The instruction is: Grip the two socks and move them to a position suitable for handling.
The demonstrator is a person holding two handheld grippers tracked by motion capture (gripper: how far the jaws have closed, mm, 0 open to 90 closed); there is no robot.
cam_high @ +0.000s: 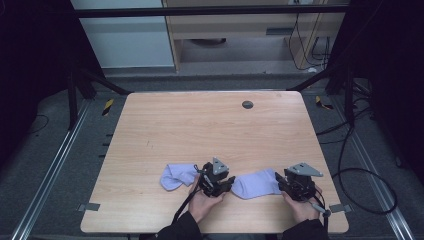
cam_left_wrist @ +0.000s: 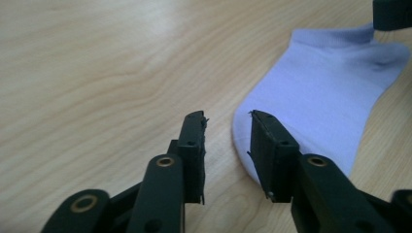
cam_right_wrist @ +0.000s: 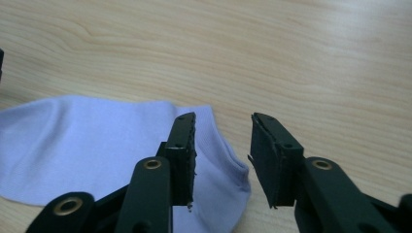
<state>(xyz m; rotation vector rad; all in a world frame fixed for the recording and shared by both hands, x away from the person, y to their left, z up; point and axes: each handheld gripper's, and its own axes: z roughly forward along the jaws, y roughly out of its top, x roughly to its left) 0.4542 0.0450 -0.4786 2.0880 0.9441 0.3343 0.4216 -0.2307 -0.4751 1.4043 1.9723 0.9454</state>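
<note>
We see two lilac socks lying flat near the front edge of the wooden counter, the left sock just left of our left tool and the right sock stretched between both tools. The left tool's jaws stand parted over that sock's one end, gripping nothing. Our right tool is likewise parted at the other end, one jaw above the cloth, holding nothing.

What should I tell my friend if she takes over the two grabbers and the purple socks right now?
Left gripper: open, jaws at one end of the right sock, not gripping.
Right gripper: open, jaws at that sock's other end, not gripping.
Left sock: lies a bit rumpled, beside the left gripper, apart from the right sock.
Both socks sit near the front edge of the table.
Done: nothing grasped.
Left: probably close on the right sock, then pair it with the other.
</note>
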